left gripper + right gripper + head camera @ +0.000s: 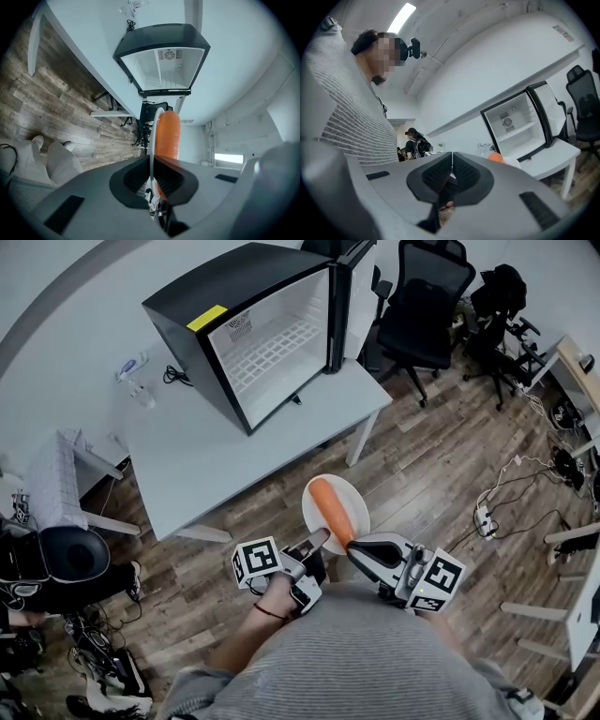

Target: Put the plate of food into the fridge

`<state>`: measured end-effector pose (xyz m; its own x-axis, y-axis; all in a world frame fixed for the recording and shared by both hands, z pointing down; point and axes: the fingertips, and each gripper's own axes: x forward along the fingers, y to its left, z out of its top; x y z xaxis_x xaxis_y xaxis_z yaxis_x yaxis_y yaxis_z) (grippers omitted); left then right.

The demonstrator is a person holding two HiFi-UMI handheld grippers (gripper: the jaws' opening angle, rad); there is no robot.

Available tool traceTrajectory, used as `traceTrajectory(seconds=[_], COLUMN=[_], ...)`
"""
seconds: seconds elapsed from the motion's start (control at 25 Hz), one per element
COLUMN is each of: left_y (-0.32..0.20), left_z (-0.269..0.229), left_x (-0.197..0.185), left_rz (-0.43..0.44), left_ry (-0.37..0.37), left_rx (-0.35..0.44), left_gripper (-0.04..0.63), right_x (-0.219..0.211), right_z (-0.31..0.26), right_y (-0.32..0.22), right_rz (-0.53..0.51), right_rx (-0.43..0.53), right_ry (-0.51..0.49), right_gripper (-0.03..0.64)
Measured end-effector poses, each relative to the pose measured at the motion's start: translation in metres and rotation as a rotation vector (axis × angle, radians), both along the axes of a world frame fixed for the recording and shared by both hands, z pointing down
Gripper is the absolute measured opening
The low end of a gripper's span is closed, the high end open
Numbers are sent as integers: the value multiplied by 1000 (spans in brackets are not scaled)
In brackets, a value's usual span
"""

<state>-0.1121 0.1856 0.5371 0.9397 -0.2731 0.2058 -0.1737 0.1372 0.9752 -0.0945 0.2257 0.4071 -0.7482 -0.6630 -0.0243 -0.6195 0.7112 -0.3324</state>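
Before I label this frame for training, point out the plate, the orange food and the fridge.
plate (360, 507), head view, bare white rim right of the orange food
orange food (334, 507), head view, middle of its length
fridge (225, 282), head view, black top panel

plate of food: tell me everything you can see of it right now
The plate is round, plain white, and looks like ceramic or hard plastic. One long orange food piece, carrot-like, lies lengthwise on it. The left gripper is shut on its near rim and holds it about level over the wood floor, short of the table and the open fridge.
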Motion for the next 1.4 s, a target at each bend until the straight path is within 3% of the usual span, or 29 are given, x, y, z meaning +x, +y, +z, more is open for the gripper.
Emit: traceTrajectory(seconds=[1.4], left_y=[-160], left_z=[-28], left_x=[84], left_rz=[-110], left_ry=[-3], left_rx=[24], left_gripper=[25], right_x=[93], right_z=[-25], right_y=[-169], right_rz=[-132], right_rx=[9], right_ry=[-28], right_gripper=[14])
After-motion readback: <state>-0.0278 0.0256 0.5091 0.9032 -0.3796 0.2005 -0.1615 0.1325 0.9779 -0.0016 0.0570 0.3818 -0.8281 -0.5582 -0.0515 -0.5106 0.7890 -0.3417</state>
